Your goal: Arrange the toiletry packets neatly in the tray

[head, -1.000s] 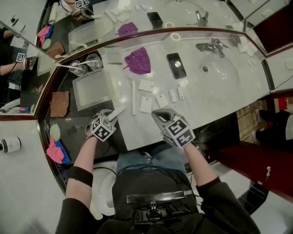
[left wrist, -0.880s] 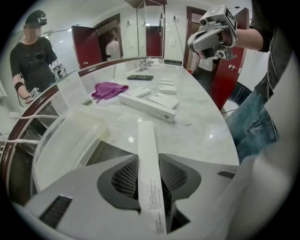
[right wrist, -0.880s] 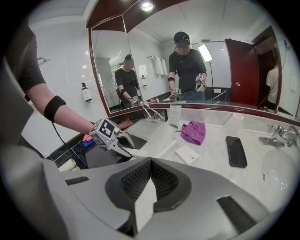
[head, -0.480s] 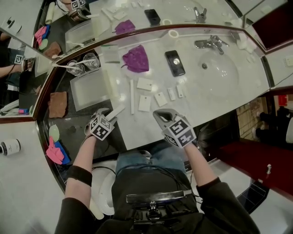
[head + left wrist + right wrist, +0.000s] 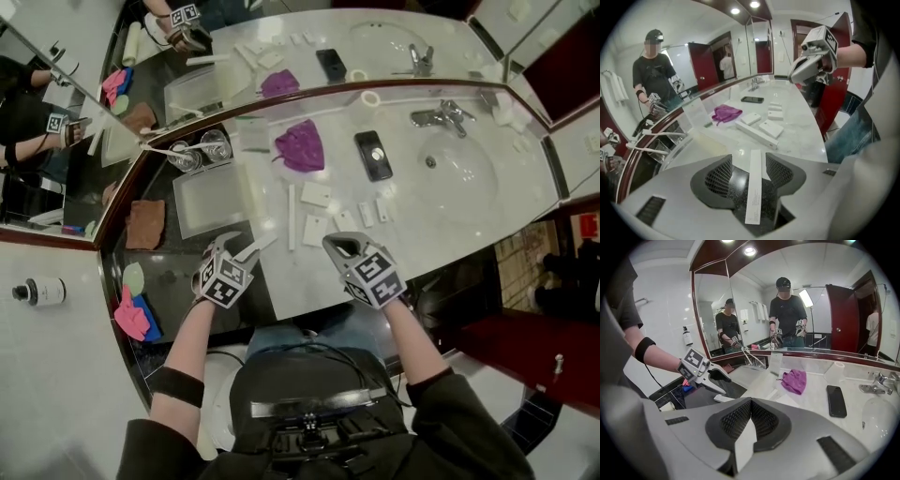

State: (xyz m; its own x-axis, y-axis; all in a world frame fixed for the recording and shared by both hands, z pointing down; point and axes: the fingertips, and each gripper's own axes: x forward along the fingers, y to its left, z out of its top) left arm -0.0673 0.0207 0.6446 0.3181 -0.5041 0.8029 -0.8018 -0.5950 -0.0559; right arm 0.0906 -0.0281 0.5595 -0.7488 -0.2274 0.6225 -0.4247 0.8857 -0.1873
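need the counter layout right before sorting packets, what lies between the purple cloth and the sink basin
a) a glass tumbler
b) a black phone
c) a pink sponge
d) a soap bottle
b: in the head view the black phone lies flat, screen up, with the purple cloth on one side of it and the sink basin on the other.

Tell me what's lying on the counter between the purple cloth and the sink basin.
A black phone lies between the purple cloth and the sink basin, touching neither. The head view shows it plainly.
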